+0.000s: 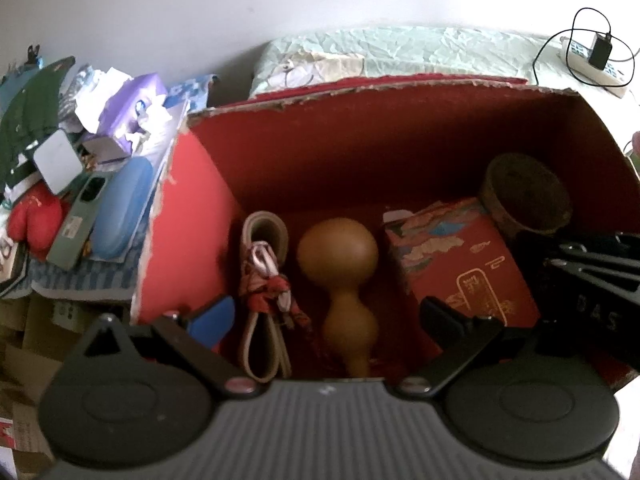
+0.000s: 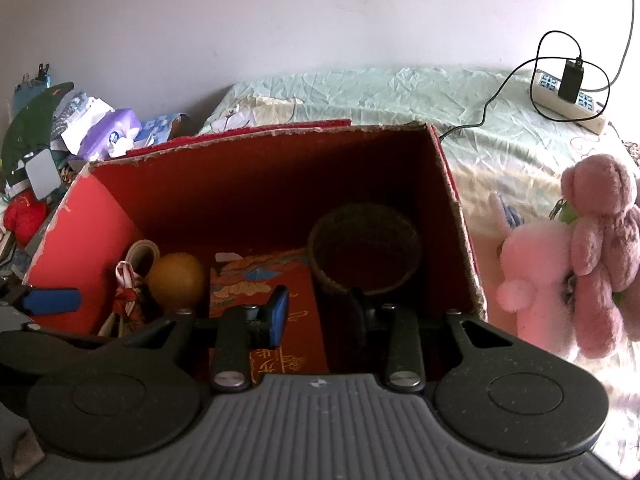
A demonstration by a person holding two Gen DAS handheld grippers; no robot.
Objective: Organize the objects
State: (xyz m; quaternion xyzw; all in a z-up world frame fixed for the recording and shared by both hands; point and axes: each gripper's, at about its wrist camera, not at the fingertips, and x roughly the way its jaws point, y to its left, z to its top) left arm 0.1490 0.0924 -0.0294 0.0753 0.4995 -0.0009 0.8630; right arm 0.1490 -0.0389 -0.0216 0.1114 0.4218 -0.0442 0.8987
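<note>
On the bed, the red box (image 2: 100, 216) is holding a gourd (image 1: 340, 276) — lying lengthwise toward my spread, empty left gripper (image 1: 328, 316), nearer than my half-open, empty right gripper (image 2: 320, 312).

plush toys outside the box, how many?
3. Two pink ones right of the box: a pale pink plush and a darker pink bear against it. A red plush is in the left pile. More may be buried there.
</note>
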